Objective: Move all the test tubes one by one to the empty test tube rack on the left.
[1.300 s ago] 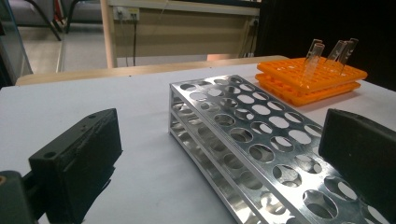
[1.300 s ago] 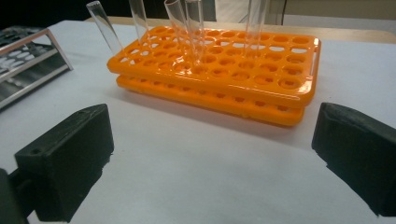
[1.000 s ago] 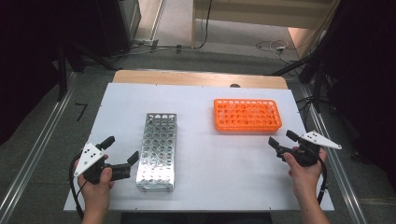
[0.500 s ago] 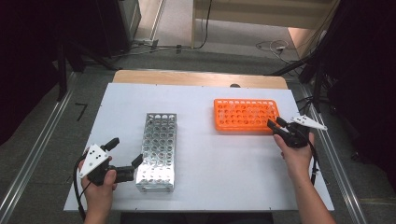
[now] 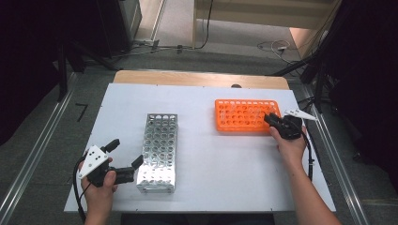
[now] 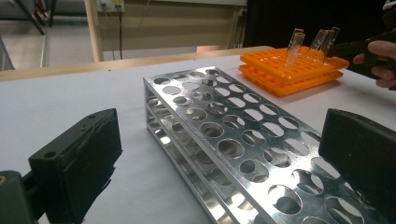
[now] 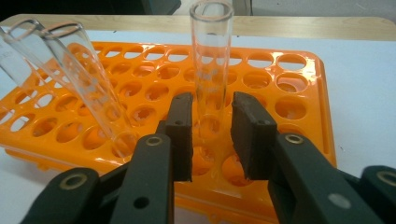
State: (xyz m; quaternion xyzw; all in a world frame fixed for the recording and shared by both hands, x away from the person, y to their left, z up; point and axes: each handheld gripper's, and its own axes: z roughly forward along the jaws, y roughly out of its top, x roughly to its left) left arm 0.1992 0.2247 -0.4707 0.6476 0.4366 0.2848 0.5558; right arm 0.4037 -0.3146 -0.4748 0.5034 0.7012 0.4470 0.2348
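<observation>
Left gripper (image 5: 126,158): held low at the near left corner of the white table (image 5: 234,178), jaws spread wide with nothing between them, one jaw tip just beside the near end of the metal rack.
Metal rack (image 5: 158,151): a silver tray of round holes lying lengthwise on the table's left half; the holes in sight hold no tubes; in the left gripper view it runs between the two black jaws (image 6: 243,140).
Orange rack (image 5: 244,115): a plastic tray of round holes on the table's far right half, well apart from the metal rack.
Leaning tubes (image 7: 79,70): two clear glass tubes tilted in holes toward the left of the orange rack in the right gripper view.
Upright tube (image 7: 211,70): a clear glass tube standing in a hole of the orange rack, between the right gripper's jaws.
Right gripper (image 7: 212,135): at the orange rack's right end, its jaws have just been closing and now stand narrow about the upright tube; whether the pads press the glass cannot be told.
</observation>
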